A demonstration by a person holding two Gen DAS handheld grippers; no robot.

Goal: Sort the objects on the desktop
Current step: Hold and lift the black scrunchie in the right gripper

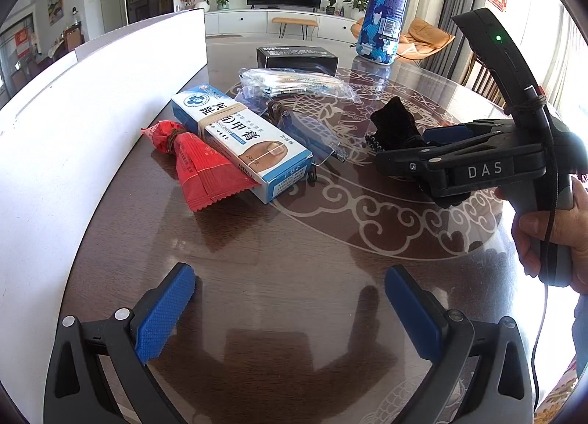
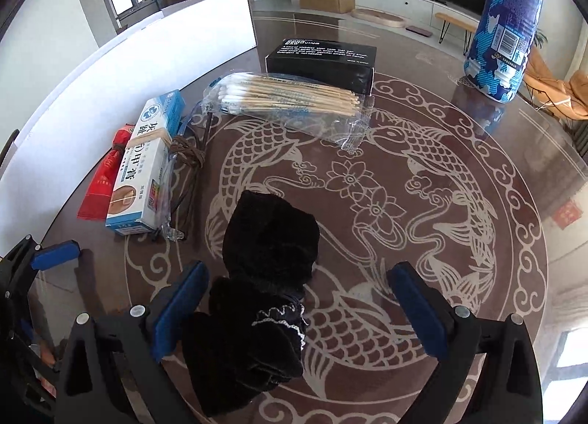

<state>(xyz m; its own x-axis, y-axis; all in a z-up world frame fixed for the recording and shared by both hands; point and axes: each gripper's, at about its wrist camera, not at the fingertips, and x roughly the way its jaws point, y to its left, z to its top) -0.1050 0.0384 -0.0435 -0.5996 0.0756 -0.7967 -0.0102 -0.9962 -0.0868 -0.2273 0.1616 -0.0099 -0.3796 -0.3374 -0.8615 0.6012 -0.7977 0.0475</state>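
**Right gripper straddles the black pouch, nothing gripped yet**

The right gripper [image 2: 294, 310] stands with its blue pads spread wide around the soft black velvet drawstring pouch [image 2: 270, 277], which lies on the glossy brown table with the pale fish pattern [image 2: 441, 203]; the left pad looks close to the cloth, though contact is hard to judge. The left gripper [image 1: 290, 310] is likewise spread, over bare tabletop, holding nothing.

Risk: limp fabric may bunch or slide on the slick glass when the pads close, so only a fold gets caught.

Room is generous to the right and front. To the left sit the blue-and-white cardboard ointment box [image 2: 147, 163] and red foil sachet bundle [image 2: 104, 174], hard against the white board wall [image 2: 110, 67]; the clear bag of cotton swabs [image 2: 290, 100] lies beyond.
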